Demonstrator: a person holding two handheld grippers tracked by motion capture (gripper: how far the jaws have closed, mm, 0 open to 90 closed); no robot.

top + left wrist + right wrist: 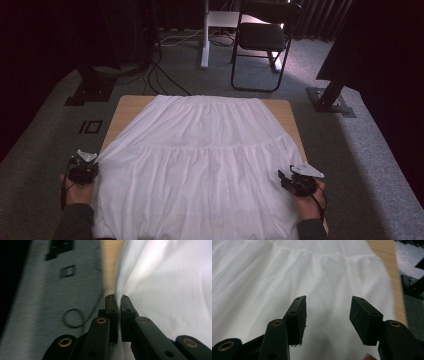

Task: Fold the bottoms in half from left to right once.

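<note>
A white tiered skirt (200, 155) lies spread flat over a wooden table (129, 107), its waist at the far end and its wide hem toward me. My left gripper (84, 166) is at the skirt's left edge, shut on the cloth; in the left gripper view its jaws (118, 298) pinch the white fabric (162, 285) edge. My right gripper (294, 177) hovers over the skirt's right side near the hem. In the right gripper view its jaws (328, 307) stand open above the cloth (287, 272) with nothing between them.
Grey carpet (45, 150) surrounds the table. A black folding chair (262, 37) and a white stand leg (205, 35) are beyond the far end. Dark frame feet (92, 87) and cables (160, 75) lie at far left, another foot (330, 100) at right.
</note>
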